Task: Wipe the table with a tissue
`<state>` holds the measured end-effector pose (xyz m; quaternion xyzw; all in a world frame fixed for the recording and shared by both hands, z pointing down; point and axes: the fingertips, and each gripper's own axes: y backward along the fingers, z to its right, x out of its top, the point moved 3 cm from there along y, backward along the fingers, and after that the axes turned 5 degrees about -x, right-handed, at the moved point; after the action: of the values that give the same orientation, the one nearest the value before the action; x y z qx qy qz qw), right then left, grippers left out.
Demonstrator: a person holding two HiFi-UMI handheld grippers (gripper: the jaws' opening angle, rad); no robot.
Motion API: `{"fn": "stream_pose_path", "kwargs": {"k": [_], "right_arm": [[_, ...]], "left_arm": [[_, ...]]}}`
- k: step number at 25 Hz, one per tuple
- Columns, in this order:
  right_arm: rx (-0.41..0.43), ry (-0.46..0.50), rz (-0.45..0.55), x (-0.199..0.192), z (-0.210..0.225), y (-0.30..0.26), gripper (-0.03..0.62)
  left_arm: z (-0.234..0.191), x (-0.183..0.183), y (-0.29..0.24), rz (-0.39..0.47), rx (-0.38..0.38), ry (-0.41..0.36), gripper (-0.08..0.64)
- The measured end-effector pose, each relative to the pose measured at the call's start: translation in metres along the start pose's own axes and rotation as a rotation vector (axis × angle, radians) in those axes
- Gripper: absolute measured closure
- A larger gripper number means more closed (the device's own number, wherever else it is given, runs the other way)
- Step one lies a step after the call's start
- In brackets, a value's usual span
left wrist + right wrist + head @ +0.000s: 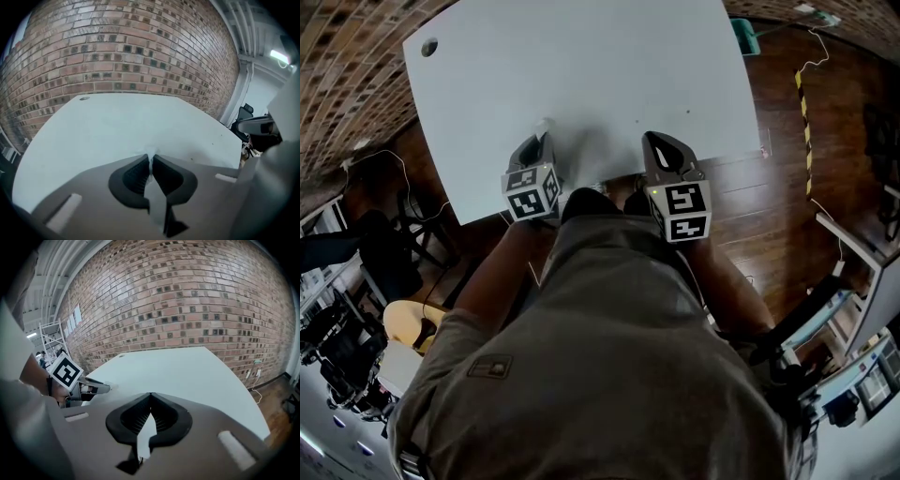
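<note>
Head view: a white surface fills the upper half, with a person's lap and shorts below it; the left claw sits at about 11 o'clock from the middle of the view, just over the near edge of the surface; the right claw sits at about 1 o'clock, also over the near edge, the two side by side but apart; a small pale wad, the tissue, shows at the tip of the left claw, low over the surface, though contact cannot be told; a round hole marks the surface's far corner at 10 o'clock; dark wooden floor lies at 3 o'clock

Left gripper view: the left claw is clamped on the tissue, a thin white strip pinched between the dark pads with a tuft poking out at 12 o'clock; a brick wall rises beyond the surface

Right gripper view: the right claw has its tips pressed together with nothing held between them; the left gripper's marker cube shows at 9 o'clock
</note>
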<state>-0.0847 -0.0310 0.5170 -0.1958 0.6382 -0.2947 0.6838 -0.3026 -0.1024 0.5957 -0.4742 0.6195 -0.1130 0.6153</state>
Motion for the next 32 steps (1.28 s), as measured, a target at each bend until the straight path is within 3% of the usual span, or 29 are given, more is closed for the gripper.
{"fn": "stream_pose_path", "kwargs": {"k": [18,32], "right_arm": [[-0.018,-0.033,0.021,0.005,0.040,0.007,0.578],[0.015,-0.009,0.036,0.011,0.055,0.009,0.578]], "left_arm": [[0.070,-0.003,-0.021,-0.063,-0.121,-0.064,0.537],[0.075,0.001,-0.017,-0.029,-0.061,-0.054,0.537]]}}
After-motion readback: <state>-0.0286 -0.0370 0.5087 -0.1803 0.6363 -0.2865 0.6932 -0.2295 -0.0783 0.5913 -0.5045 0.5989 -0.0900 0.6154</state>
